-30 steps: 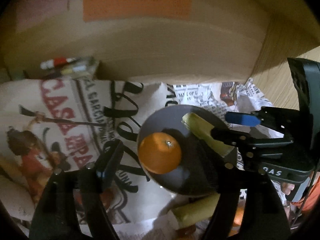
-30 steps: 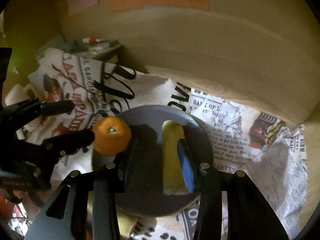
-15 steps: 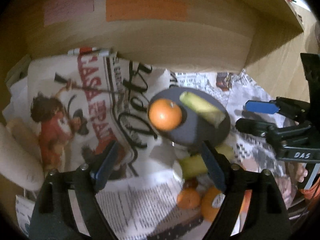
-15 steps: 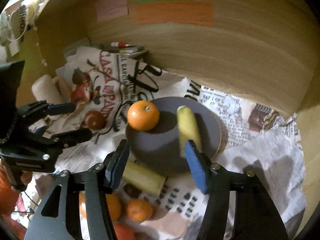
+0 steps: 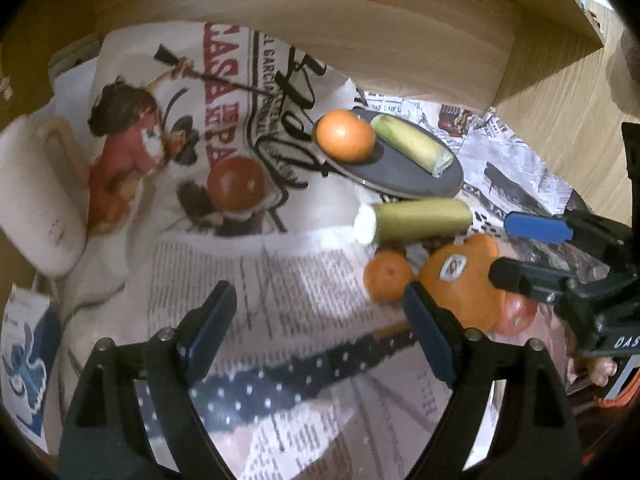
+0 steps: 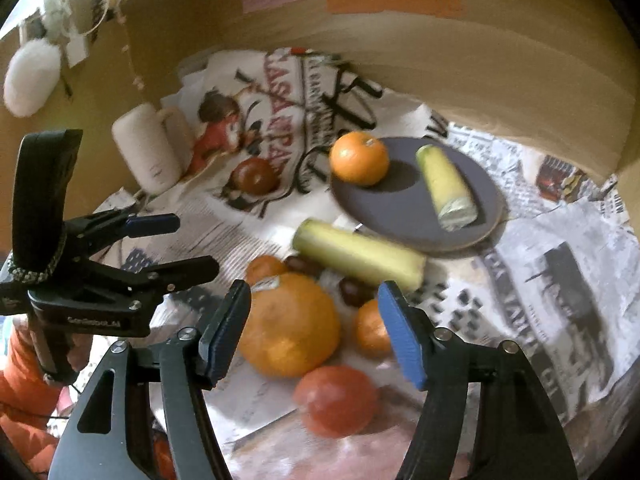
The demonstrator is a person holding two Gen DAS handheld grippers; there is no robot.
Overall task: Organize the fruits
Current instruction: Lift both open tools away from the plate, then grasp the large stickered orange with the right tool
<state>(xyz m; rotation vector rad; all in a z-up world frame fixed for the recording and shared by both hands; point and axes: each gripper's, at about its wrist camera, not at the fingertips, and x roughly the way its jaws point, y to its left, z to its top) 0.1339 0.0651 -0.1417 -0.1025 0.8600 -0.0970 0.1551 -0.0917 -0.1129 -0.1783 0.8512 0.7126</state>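
Left wrist view first: my left gripper hangs over bare newspaper with its jaws spread wide and nothing between them. Ahead, the dark plate already carries 1 orange and 1 banana piece; a second banana piece lies just off its near rim, a dark red fruit sits apart to the left, and a small mandarin and a big stickered orange cluster at the right, beside my right gripper. I judge the next pick is from that loose pile, so I'd keep this hand clear of it. Right wrist view next: the right gripper has its jaws opening, empty, framing the big orange. That fruit looks wide and round, so I'd open fully before descending, centre the pads on its middle and close gently so it can't squirt toward the reddish fruit or the mandarin touching-close beside it. The white mug stands well apart.
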